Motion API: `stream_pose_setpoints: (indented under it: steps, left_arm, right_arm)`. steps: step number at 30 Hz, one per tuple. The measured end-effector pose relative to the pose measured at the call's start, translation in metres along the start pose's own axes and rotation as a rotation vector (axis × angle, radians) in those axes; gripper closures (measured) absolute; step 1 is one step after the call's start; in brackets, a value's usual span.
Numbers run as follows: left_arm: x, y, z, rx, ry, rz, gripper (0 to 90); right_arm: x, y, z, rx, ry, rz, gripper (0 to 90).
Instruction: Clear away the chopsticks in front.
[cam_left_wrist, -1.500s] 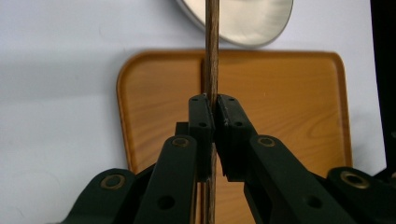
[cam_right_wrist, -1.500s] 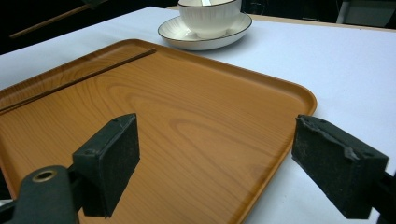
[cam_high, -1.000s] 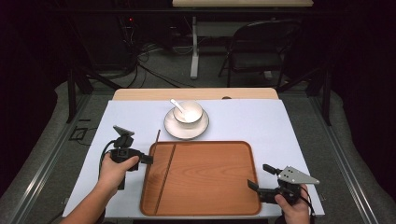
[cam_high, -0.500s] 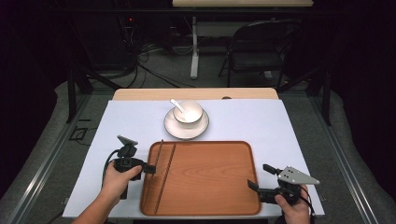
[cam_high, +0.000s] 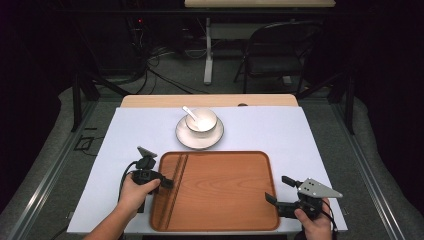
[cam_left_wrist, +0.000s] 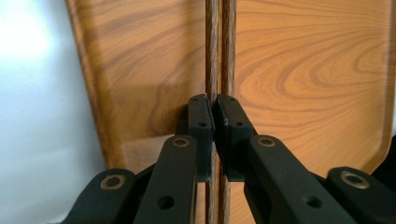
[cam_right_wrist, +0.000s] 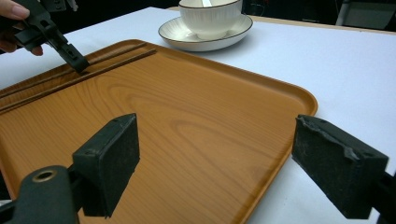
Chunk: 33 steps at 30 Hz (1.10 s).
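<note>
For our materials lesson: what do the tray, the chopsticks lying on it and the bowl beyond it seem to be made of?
Tray: orange-brown wood grain under a smooth sheen, so wood or a wood-print laminate. Chopsticks: darker, streaked brown sticks, likely wood. Bowl: glossy white with a thin dark rim line, probably glazed ceramic.

From above our side of the table we look forward and down on the whole wooden tray (cam_high: 220, 192), with the bowl (cam_high: 201, 121) beyond it. Our left gripper view sits very close over the tray's chopsticks (cam_left_wrist: 218, 56), looking steeply down. Our right gripper view looks low across the tray (cam_right_wrist: 187, 121) toward the bowl (cam_right_wrist: 210, 16), and all three share the tray.
</note>
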<state>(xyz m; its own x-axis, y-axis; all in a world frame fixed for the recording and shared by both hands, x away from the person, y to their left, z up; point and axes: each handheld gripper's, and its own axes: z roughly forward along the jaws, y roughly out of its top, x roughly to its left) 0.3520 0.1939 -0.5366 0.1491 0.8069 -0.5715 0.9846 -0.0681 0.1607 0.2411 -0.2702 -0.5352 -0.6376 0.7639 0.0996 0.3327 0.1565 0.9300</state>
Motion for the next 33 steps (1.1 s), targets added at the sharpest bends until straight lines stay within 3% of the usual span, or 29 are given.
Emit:
stream_pose_setpoints:
  steps: [19,29,33]
  left_arm:
    - [0.001,0.002,0.002,0.005,0.016,-0.001,83.2]
    - [0.0,0.002,-0.004,-0.013,0.01,-0.005,82.2]
    - [0.0,0.001,-0.011,-0.046,0.012,0.002,80.9]
  right_arm:
    - [0.0,0.0,0.0,-0.001,0.001,-0.003,14.8]
    - [0.0,0.0,0.0,0.0,0.001,-0.001,14.8]
    - [0.0,0.0,0.0,-0.001,0.0,-0.003,14.8]
